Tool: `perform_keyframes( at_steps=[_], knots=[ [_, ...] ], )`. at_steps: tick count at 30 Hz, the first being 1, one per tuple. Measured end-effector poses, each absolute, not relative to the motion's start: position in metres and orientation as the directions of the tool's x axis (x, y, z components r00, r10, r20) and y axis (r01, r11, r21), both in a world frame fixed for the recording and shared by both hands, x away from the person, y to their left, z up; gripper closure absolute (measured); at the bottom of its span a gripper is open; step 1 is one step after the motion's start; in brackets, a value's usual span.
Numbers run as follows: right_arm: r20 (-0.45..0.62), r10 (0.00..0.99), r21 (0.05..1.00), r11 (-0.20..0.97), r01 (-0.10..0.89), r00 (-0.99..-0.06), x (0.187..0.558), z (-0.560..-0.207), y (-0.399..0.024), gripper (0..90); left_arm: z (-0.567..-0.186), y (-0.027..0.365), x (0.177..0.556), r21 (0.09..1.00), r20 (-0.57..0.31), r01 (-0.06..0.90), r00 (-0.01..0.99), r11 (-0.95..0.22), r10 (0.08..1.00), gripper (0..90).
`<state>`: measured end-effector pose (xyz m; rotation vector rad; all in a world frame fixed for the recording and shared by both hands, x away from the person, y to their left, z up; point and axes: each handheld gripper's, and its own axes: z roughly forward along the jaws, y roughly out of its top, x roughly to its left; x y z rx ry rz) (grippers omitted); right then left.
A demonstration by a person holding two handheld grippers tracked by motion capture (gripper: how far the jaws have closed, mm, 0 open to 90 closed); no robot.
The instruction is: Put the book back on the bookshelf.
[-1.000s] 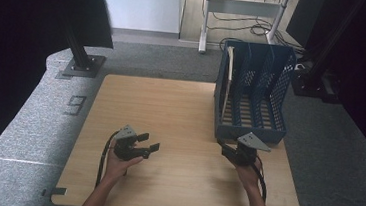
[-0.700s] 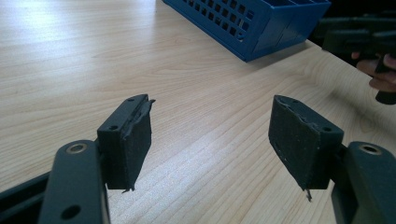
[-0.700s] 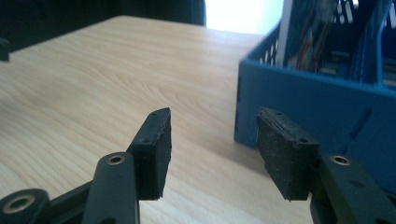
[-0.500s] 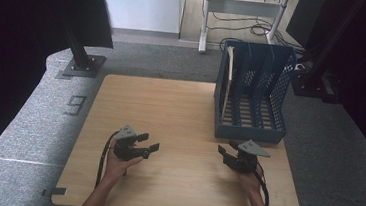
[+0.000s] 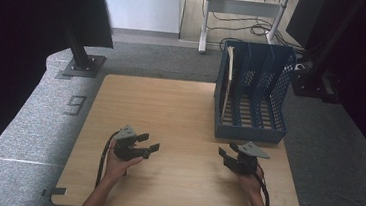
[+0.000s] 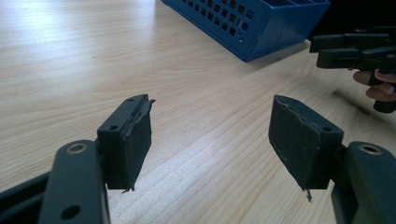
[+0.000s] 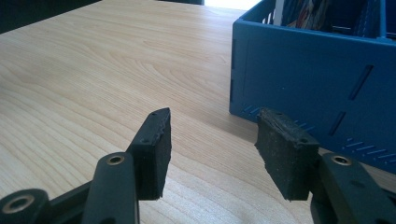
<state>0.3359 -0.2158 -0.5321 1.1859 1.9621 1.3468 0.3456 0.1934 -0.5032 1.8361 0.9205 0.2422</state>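
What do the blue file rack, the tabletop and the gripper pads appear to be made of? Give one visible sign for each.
File rack: probably moulded plastic, smooth and evenly blue, with regular slots and holes in its walls.
Tabletop: wood or wood-look laminate, matt, with pale running grain lines.
Gripper pads: seemingly black rubber or foam, dull, with ragged, worn edges.

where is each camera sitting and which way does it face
High view: above the person's side, looking forward and down on the table; both forearms enter from below, left claw, right claw.
Left gripper view: rides the left claw, facing across the table toward the blue file rack; its open jaws show.
Right gripper view: rides the right claw, facing the rack's front wall; its open jaws show.
Shared: all three show the rack and tabletop.
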Motion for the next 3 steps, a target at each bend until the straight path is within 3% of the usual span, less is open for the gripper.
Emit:
perform_keyframes(
  at_steps=[3],
  knots=[
    [0.084, 0.853, 0.914, 0.140, 0.382, -0.514, 0.3352, -0.5313, -0.2154, 44.6, -0.5031, 0.1935, 0.3456, 0.857, -0.238, 0.481, 0.687, -0.185, 0.687, 30.1]
  ],
)
